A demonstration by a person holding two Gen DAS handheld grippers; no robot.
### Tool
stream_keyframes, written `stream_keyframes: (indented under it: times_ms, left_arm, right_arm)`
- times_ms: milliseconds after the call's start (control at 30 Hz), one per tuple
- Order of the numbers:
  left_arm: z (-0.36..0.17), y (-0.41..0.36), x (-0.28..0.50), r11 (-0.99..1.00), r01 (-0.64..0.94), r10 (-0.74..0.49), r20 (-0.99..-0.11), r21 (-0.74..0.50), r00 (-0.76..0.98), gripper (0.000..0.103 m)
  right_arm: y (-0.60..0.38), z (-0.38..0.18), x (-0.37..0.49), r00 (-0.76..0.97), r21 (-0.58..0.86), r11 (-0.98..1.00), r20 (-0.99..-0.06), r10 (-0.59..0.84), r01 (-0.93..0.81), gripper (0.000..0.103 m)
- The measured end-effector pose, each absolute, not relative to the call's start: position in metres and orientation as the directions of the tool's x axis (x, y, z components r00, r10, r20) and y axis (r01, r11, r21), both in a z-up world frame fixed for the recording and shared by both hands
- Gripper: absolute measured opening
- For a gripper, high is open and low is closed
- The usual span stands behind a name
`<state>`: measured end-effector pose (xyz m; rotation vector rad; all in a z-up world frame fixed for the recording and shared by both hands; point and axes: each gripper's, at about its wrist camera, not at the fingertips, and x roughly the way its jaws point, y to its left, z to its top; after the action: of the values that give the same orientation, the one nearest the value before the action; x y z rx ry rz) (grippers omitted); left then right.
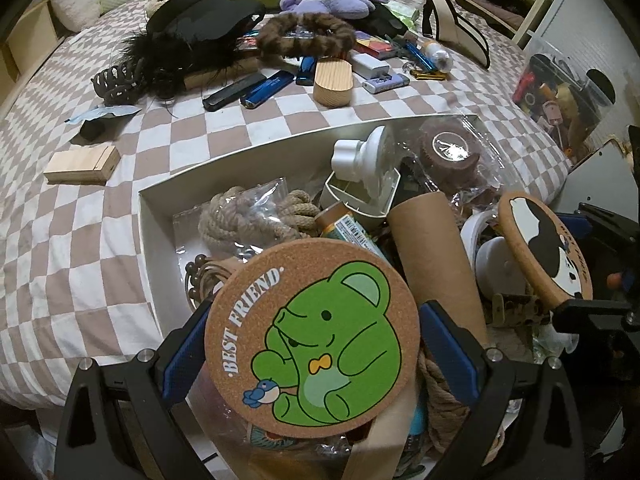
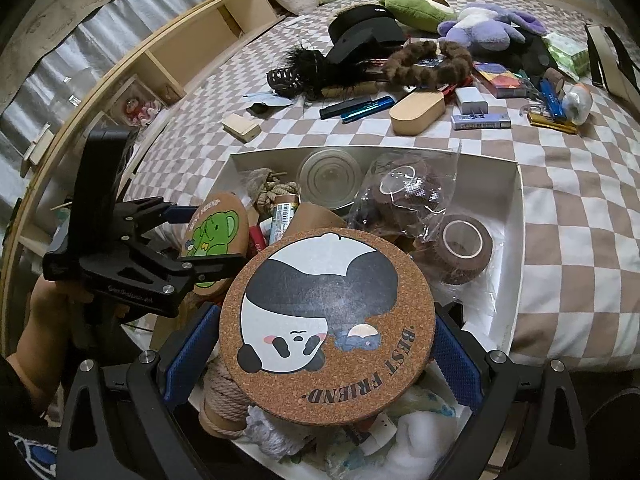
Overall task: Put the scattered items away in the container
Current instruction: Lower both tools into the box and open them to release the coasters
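Cork coasters are what both tongs hold, poised over the white container point(image 1: 160, 216) that sits on the checkered bed point(image 1: 100, 240). The left tongs point(image 1: 316, 344) grip the green bear coaster point(image 1: 312, 340) by its rim, blue pads pressed to opposite edges, with the disc lying nearly flat above the near-left part of the box. The right tongs point(image 2: 324, 340) clasp the panda coaster point(image 2: 328, 324) the same way, over the near-right part; in the left view it shows tilted on edge at the right point(image 1: 544, 248).

The container is crowded: coiled rope point(image 1: 256, 216), a cardboard tube point(image 1: 432, 248), a white plastic fitting point(image 1: 364, 160) and bagged brown tape rolls point(image 2: 464, 248) fill most of it. Bare floor shows only along the far-left wall in the left view and down the right-hand wall point(image 2: 508, 280) in the right view. The two coasters hang close together but apart.

Beyond the far rim, a strip of bare bedding separates the box from the remaining clutter: a wooden oval block point(image 1: 332, 80), a small wooden block point(image 1: 80, 164), blue and black pens point(image 1: 248, 90), a hair claw point(image 1: 116, 80), a furry brown ring point(image 1: 308, 34) and plush toys point(image 1: 332, 0). A hand point(image 2: 52, 304) holds the left tool's handle.
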<state>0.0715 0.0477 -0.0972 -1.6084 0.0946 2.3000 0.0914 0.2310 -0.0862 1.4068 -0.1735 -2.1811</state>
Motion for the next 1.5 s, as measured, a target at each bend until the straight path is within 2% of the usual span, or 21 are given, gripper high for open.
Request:
stream_keyframes:
  times_ms: [167,300,1133,1333,1500]
  left_arm:
    - [-0.096,0.049,0.072,-0.942,-0.308,0.230,-0.921,-0.130,-0.315,0.103]
    - [-0.095,0.049,0.072,-0.943,-0.309,0.225,-0.918,-0.122,-0.325,0.103]
    - [-0.066,0.045,0.073,-0.948,-0.310,0.206,-0.875,-0.068,-0.439,0.103]
    - [-0.049,0.047,0.079,-0.949,-0.304,0.228,-0.842,-0.080,-0.488,0.103]
    - [-0.038,0.046,0.089,-0.955,-0.285,0.231,-0.809,-0.082,-0.540,0.103]
  right_arm:
    - [0.230,-0.088,0.091,-0.320,0.358,-0.863,-0.821,-0.473,0.357,0.099]
    - [0.230,-0.090,0.090,-0.312,0.358,-0.865,-0.826,-0.469,0.352,0.103]
    - [0.246,-0.081,0.082,-0.395,0.351,-0.892,-0.805,-0.442,0.284,0.103]
    - [0.246,-0.076,0.083,-0.417,0.376,-0.882,-0.780,-0.467,0.285,0.103]
    - [0.242,-0.063,0.090,-0.468,0.401,-0.858,-0.721,-0.512,0.321,0.103]
